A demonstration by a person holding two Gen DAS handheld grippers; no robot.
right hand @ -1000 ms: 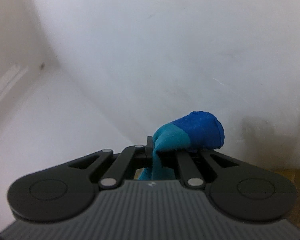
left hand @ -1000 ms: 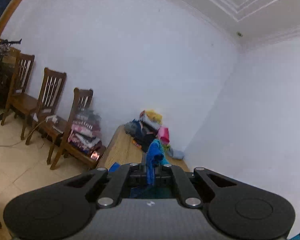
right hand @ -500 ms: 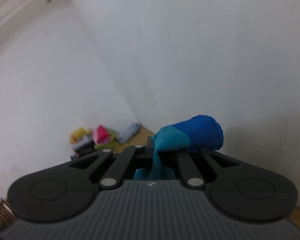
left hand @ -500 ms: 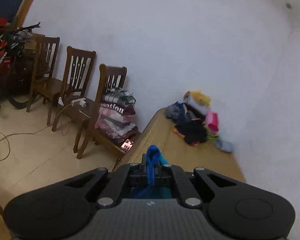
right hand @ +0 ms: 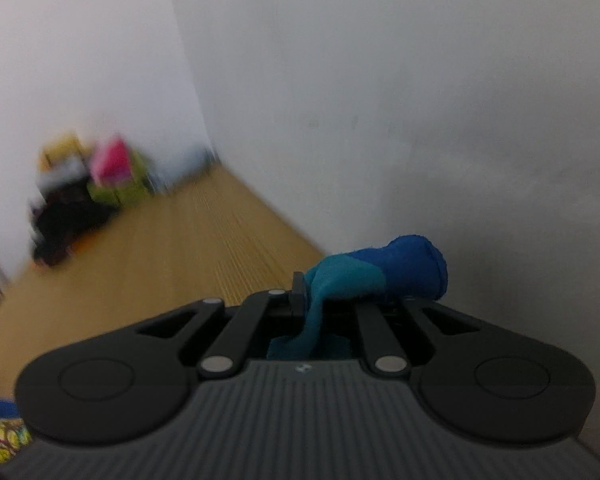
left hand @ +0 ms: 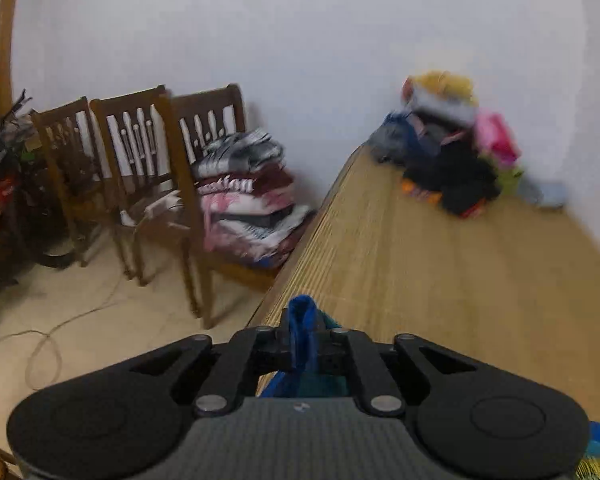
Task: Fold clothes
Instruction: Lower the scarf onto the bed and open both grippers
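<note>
Left gripper (left hand: 302, 339) was clamped on the blue-teal garment (left hand: 303, 330), right gripper (right hand: 315, 294) pinched another bunch of it, cloth held above the bamboo mat (left hand: 440, 264), clothes pile (left hand: 448, 148) at the far wall, folded stack (left hand: 244, 196) on a wooden chair (left hand: 196, 184) beside it.

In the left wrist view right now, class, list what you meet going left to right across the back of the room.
Row of wooden chairs → stack of folded clothes on the nearest chair → pile of unfolded clothes in the far corner of the wooden surface.
</note>
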